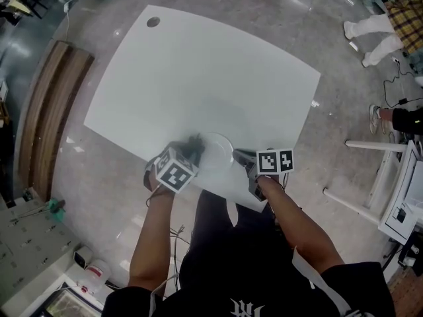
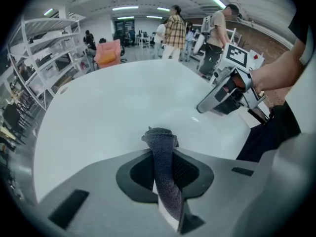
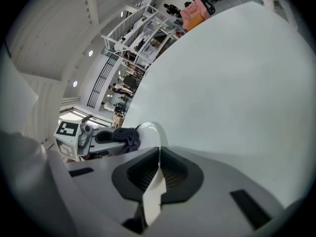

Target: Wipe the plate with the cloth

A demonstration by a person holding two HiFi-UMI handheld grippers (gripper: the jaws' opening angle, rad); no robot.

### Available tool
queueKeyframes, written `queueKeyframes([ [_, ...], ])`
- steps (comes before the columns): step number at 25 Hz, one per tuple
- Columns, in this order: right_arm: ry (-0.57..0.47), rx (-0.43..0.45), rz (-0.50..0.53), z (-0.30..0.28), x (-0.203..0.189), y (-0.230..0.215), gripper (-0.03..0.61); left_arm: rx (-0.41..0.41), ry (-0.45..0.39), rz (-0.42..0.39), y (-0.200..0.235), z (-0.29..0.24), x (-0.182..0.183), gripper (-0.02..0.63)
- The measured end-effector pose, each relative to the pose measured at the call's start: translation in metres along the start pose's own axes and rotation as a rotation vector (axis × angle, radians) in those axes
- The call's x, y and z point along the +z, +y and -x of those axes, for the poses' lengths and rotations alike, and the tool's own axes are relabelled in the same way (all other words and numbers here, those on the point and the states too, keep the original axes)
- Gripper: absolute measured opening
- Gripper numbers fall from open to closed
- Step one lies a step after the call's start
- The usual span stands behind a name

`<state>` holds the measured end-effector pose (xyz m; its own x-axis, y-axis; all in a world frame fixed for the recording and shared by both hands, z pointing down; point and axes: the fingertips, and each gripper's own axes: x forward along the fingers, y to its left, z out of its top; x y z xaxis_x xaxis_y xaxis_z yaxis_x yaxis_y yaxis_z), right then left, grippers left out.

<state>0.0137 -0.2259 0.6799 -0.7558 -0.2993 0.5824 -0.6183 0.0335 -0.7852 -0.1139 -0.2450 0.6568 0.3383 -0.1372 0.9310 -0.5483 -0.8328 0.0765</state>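
A white plate [image 1: 217, 152] lies at the near edge of the white table [image 1: 198, 78]. My right gripper [image 1: 246, 158] is shut on the plate's right rim; in the right gripper view the rim [image 3: 153, 181] runs between its jaws. My left gripper [image 1: 192, 149] is shut on a dark grey cloth [image 2: 165, 174], which hangs bunched out of the jaws. The cloth [image 1: 193, 145] rests on the plate's left side; from the right gripper view the cloth [image 3: 127, 137] sits against the plate [image 3: 152, 135]. My right gripper [image 2: 217, 98] also shows at the right of the left gripper view.
The table's near edge runs just under both grippers. A small round hole [image 1: 153, 22] marks the table's far left corner. People stand beyond the table [image 2: 174, 31], and metal shelves [image 2: 47, 58] line the left. A white rack [image 1: 390, 177] stands on the floor at right.
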Motion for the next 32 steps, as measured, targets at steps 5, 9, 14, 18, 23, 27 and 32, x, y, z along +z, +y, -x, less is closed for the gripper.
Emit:
queueKeyframes([
  [5, -0.006, -0.013, 0.001, 0.001, 0.001, 0.000, 0.009, -0.030, 0.009, 0.011, -0.039, 0.012, -0.025, 0.051],
  [9, -0.016, -0.022, 0.001, 0.000, -0.001, 0.001, 0.009, -0.094, -0.014, -0.008, -0.073, 0.010, -0.024, 0.051],
  [14, -0.033, -0.031, 0.006, -0.001, -0.001, 0.004, 0.011, -0.157, -0.031, -0.084, -0.106, 0.004, -0.011, 0.051],
  [18, -0.051, -0.048, 0.010, 0.001, 0.000, 0.005, 0.011, -0.176, -0.022, -0.108, -0.109, -0.001, -0.014, 0.051],
  [23, -0.105, -0.031, -0.040, 0.008, 0.001, 0.006, 0.011, -0.183, -0.017, -0.139, -0.106, -0.001, -0.020, 0.051],
  [27, -0.182, 0.005, -0.071, 0.030, 0.000, 0.012, 0.011, -0.207, -0.034, -0.134, -0.114, 0.012, -0.025, 0.051],
  [32, -0.321, 0.268, 0.064, 0.085, 0.016, 0.066, 0.011, -0.262, -0.229, -0.078, -0.117, 0.048, -0.010, 0.051],
])
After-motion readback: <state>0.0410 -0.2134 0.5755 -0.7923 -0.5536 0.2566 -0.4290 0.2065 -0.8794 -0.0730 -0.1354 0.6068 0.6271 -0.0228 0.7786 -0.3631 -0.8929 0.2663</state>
